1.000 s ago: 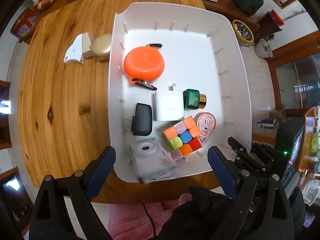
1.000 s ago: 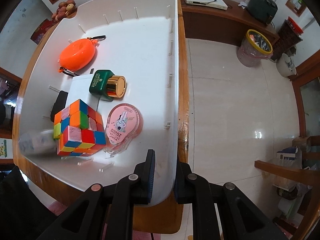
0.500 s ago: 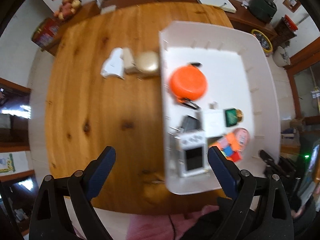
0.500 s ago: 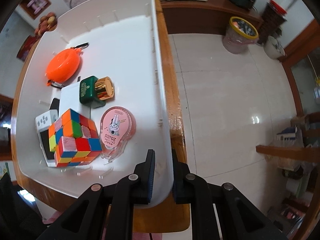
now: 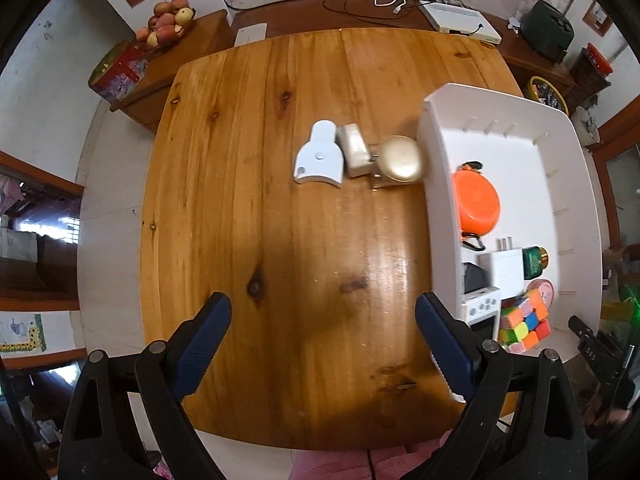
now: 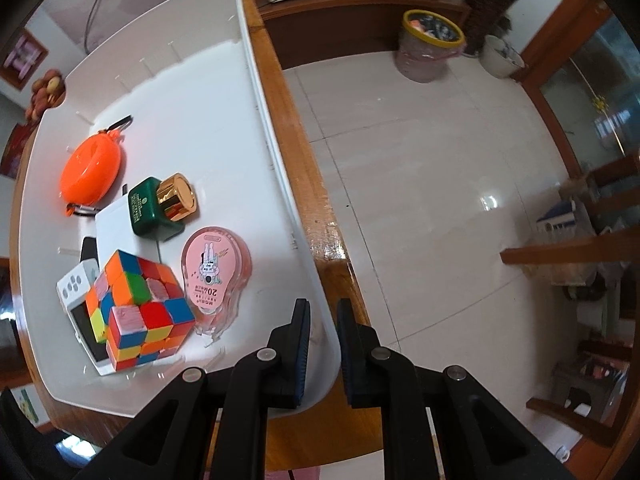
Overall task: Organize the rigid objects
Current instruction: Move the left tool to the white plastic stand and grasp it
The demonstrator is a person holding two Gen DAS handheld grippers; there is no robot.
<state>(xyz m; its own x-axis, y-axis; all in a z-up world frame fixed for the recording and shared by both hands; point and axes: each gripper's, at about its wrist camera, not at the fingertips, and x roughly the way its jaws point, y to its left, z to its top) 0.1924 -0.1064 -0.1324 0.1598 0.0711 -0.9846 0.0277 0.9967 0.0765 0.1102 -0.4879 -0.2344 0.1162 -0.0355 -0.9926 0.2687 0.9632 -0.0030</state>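
With most items sitting in the white tray [image 5: 438,200], the right gripper [image 6: 323,330] is pinching its rim while the wide-open left gripper [image 5: 322,330] is hovering short of three pieces [image 5: 358,154] waiting mid-table.

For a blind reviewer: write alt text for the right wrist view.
The right gripper is clamped on the near rim of a white tray holding a puzzle cube, pink tape dispenser, green bottle and orange case. Tiled floor lies to the right.
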